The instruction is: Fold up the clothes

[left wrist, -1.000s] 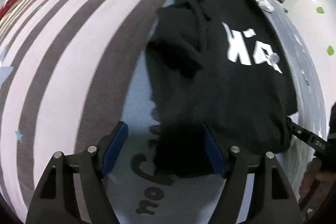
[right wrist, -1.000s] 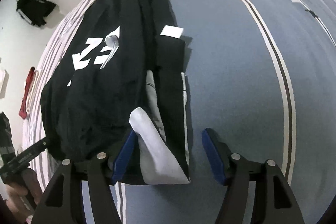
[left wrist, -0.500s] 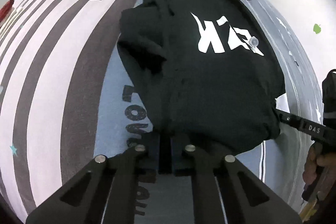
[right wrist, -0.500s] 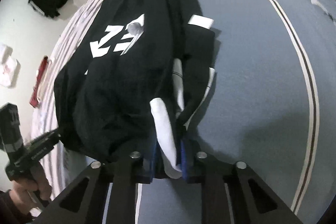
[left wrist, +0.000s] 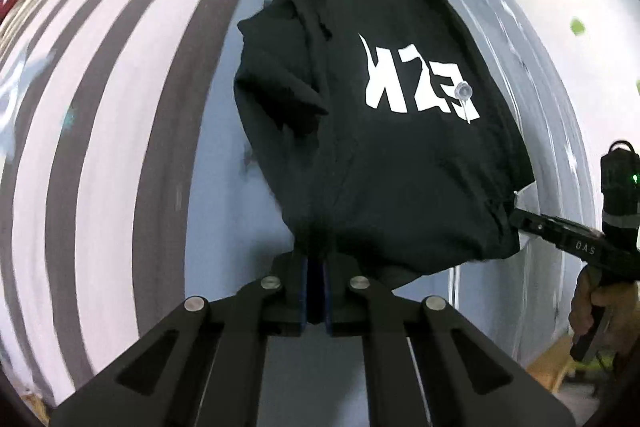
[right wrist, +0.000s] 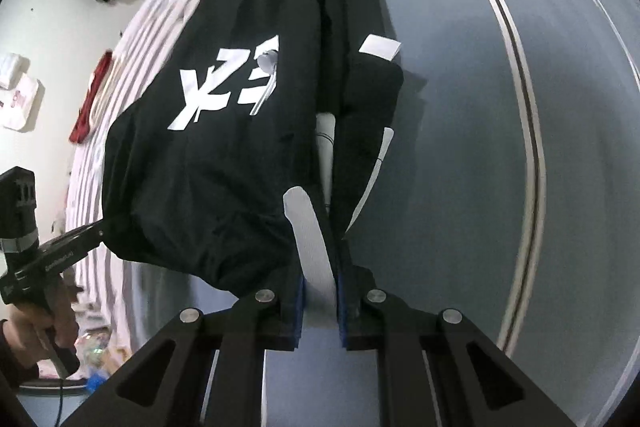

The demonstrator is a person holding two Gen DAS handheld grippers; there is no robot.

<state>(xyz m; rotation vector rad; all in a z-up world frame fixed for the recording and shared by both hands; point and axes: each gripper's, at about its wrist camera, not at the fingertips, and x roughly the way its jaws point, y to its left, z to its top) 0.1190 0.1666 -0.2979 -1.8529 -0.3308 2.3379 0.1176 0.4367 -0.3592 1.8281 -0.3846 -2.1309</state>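
At the bottom middle, the left gripper (left wrist: 316,291) is pinching the near edge of the black shirt (left wrist: 380,147). The right gripper (right wrist: 319,301) is pinching its white-lined edge. The shirt is stretching upward across the striped bed cover (left wrist: 120,107).

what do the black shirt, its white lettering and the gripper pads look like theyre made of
Black shirt: soft matte knit, likely cotton; it drapes and creases.
White lettering: flat opaque print with crisp edges, probably screen-printed or heat-transferred.
Pads: blue, matte, rubbery or foam-like; too shadowed to say which.
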